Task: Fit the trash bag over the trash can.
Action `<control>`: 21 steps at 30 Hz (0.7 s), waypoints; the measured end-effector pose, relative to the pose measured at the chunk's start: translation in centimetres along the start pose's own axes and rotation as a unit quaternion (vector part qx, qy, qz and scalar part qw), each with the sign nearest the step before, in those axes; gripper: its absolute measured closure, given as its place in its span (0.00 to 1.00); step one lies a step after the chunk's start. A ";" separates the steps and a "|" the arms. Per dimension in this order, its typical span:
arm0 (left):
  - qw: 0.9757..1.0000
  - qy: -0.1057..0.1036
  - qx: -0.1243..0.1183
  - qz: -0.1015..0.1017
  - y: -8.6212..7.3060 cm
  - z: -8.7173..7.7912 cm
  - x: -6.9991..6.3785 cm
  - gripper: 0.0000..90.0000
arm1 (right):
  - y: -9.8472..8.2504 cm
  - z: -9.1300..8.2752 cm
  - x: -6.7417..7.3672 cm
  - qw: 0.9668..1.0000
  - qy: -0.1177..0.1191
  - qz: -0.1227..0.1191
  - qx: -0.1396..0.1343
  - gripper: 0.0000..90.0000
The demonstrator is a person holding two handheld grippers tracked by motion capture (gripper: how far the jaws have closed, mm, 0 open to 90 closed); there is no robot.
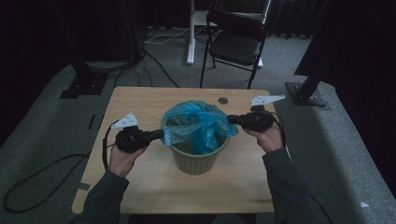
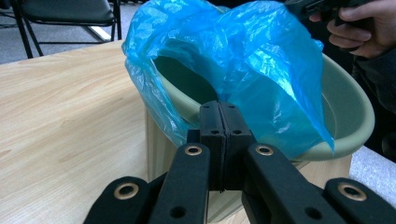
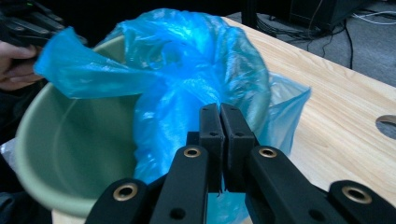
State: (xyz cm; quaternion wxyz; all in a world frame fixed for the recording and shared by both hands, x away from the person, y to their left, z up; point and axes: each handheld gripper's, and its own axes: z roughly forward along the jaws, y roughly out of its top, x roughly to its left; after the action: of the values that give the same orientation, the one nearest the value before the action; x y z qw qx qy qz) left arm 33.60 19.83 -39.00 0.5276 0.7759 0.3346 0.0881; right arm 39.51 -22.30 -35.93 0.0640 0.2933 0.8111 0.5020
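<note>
**Thin liner pinched at both sides of the bin**

The left claw (image 2: 219, 109) had its jaws pressed fully together, and it seemed to have a fold of the thin, crinkled blue plastic bin liner (image 2: 243, 60) nipped between the tips, just outside the near rim. The right claw (image 3: 219, 112) was likewise clamped tight, apparently on the liner film where it draped over its side of the rim. In the high view the left claw (image 1: 156, 135) sat at the bin's 9 o'clock and the right claw (image 1: 233, 119) at its 3 o'clock. The round, ribbed, pale green plastic waste bin (image 1: 196, 158) stood near the middle of the light wooden surface (image 1: 140, 186).

The risk, as I judged it, was the film: pulled outward too hard, it could tear or slip from a pinch, and an uneven pull could tip the light bin.

The left gripper view showed the liper bunched high above the rim and the other hand (image 2: 364, 28) beyond it. The right gripper view showed the bare green inside of the bin (image 3: 79, 140) and a loose flap of liner stretched across the opening. The high view alone gave both claws' positions together.
</note>
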 end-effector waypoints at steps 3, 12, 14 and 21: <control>1.000 0.000 0.003 -0.001 -0.2 0.0 -0.1 0.99 | -0.4 -0.3 0.8 1.000 0.013 -0.004 -0.002 0.98; 1.000 -0.006 0.015 -0.007 -1.4 0.1 -0.2 0.99 | -1.7 -1.2 3.8 0.999 0.036 -0.024 0.008 0.98; 1.000 -0.010 0.018 -0.008 -1.7 0.1 -0.4 0.99 | -2.0 -1.3 4.4 0.999 0.039 -0.030 0.010 0.98; 0.999 -0.020 0.030 -0.004 -2.2 0.6 -0.9 0.99 | -3.1 -1.7 5.2 0.998 0.049 -0.030 0.014 0.97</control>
State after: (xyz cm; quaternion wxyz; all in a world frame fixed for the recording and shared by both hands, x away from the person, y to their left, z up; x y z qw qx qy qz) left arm 32.31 19.30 -40.98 0.5109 0.7917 0.3294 0.0607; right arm 33.30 -21.83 -36.72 0.0356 0.2450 0.8284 0.5025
